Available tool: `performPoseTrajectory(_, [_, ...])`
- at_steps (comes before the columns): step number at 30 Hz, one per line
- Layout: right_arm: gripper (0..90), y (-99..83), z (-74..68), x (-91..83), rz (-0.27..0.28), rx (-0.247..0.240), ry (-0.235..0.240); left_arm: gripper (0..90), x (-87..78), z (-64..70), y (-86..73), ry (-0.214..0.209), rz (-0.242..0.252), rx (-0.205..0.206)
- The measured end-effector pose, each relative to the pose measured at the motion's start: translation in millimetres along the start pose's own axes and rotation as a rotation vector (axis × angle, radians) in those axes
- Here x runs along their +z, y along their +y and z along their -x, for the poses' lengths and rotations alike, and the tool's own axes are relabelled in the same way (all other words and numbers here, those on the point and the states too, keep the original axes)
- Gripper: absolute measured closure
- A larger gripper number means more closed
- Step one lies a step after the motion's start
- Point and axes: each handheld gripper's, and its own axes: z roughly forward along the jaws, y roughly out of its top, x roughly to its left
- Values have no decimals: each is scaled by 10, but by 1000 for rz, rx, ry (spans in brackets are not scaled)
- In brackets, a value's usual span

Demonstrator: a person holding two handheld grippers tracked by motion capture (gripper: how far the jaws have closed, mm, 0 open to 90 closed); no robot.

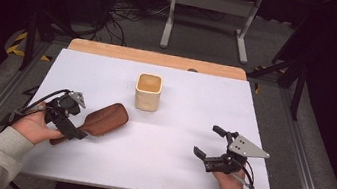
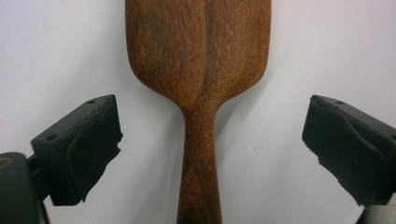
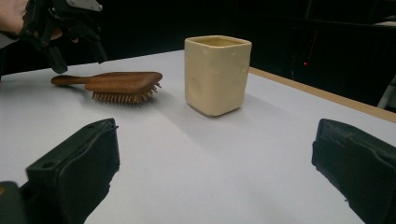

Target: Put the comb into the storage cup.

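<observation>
A brown wooden hairbrush [image 1: 106, 118] lies bristles down on the white table [image 1: 167, 160], left of centre. Its handle points toward the near left. My left gripper [image 1: 75, 120] hovers over that handle, open. In the left gripper view the handle [image 2: 200, 154] runs up between the two wide-apart jaws, touching neither. A cream square cup [image 1: 148, 91] stands upright behind the brush head. My right gripper [image 1: 207, 141] is open at the near right, with nothing between its jaws. It faces the cup [image 3: 217, 74] and the brush [image 3: 119, 83], and the left gripper [image 3: 65, 32] shows beyond.
The table's wooden back edge [image 1: 156, 58] runs behind the cup. Past it are a grey metal stand [image 1: 209, 9] and cables on the floor. Metal rails [image 1: 300, 149] flank the table. Bare white surface lies between the two grippers.
</observation>
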Motion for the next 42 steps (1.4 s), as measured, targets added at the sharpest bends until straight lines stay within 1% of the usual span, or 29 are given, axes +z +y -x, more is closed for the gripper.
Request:
performPoseTrajectory(3, [13,0,1,0,-2,-1,1,75,50,-13,-4,4,-13,-2])
performPoseTrajectory(5, [13,0,0,1,0,-1,3,89,80,-25,-2,1,-24,-14])
performPoseTrajectory(6, [13,0,0,0,0,-1,2,105,84,-21,-4,-5,-32,-28])
performPoseTrajectory(7, [13,0,2,-2,-2,-1,2,115,102,-34,1,-9,-30,-13])
performPoseTrajectory(9, [13,-1,4,-1,-1,0,4,150,123,-31,0,-15,-32,-19])
performPoseTrajectory(10, [13,-1,4,0,-1,-1,4,168,135,-35,2,-17,-36,-14])
performPoseTrajectory(11, [13,0,3,1,0,0,5,185,141,-33,3,-18,-44,-19])
performPoseTrajectory(12, [13,1,2,2,1,0,5,201,152,-38,5,-19,-40,-18])
performPoseTrajectory(15, [13,2,-1,2,2,-1,6,257,164,-49,10,-24,-50,-33])
performPoseTrajectory(16, [13,1,-1,1,2,-1,6,269,171,-43,9,-16,-60,-40])
performPoseTrajectory(17, [13,2,1,-1,1,-2,5,288,187,-45,14,-8,-65,-30])
performPoseTrajectory(18, [13,1,3,0,3,0,6,311,201,-46,19,-8,-85,-20])
performPoseTrajectory(19, [13,1,5,0,2,0,3,343,216,-39,21,-14,-99,-17])
performPoseTrajectory(21, [13,0,5,2,0,0,4,387,234,-25,25,-8,-116,-21])
performPoseTrajectory(22, [13,0,5,1,0,-1,4,403,246,-28,27,-10,-111,-16])
performPoseTrajectory(23, [13,0,5,1,0,-1,4,421,246,-27,34,-8,-116,-9])
performPoseTrajectory(25, [13,-1,5,1,0,0,4,466,246,-19,43,1,-120,-9])
performPoseTrajectory(26, [13,-1,5,1,-1,-1,4,482,249,-13,44,-4,-125,-16])
performPoseTrajectory(27, [13,-1,4,0,-1,-2,3,506,252,-10,48,-2,-127,-15])
performPoseTrajectory(28, [13,-1,4,0,-1,-2,3,528,262,-7,57,14,-128,-9])
performPoseTrajectory(30, [13,-2,7,1,-3,-1,2,592,282,-10,63,14,-144,-20])
performPoseTrajectory(31, [13,-3,7,3,0,2,2,613,292,-8,66,21,-151,-19])
performPoseTrajectory(32, [13,-2,7,3,-2,1,1,637,288,1,70,37,-157,-13])
performPoseTrajectory(33, [13,-2,8,2,-4,-2,1,677,286,4,73,45,-164,-13])
performPoseTrajectory(34, [13,-2,8,2,-3,-1,0,704,288,3,73,43,-161,-18])
performPoseTrajectory(39, [13,-4,10,0,-3,0,0,716,290,9,76,46,-168,-20])
performPoseTrajectory(40, [13,-4,10,0,-3,1,0,719,286,15,76,45,-176,-27])
performPoseTrajectory(42, [13,-3,8,0,-2,0,1,723,285,16,79,47,-183,-27])
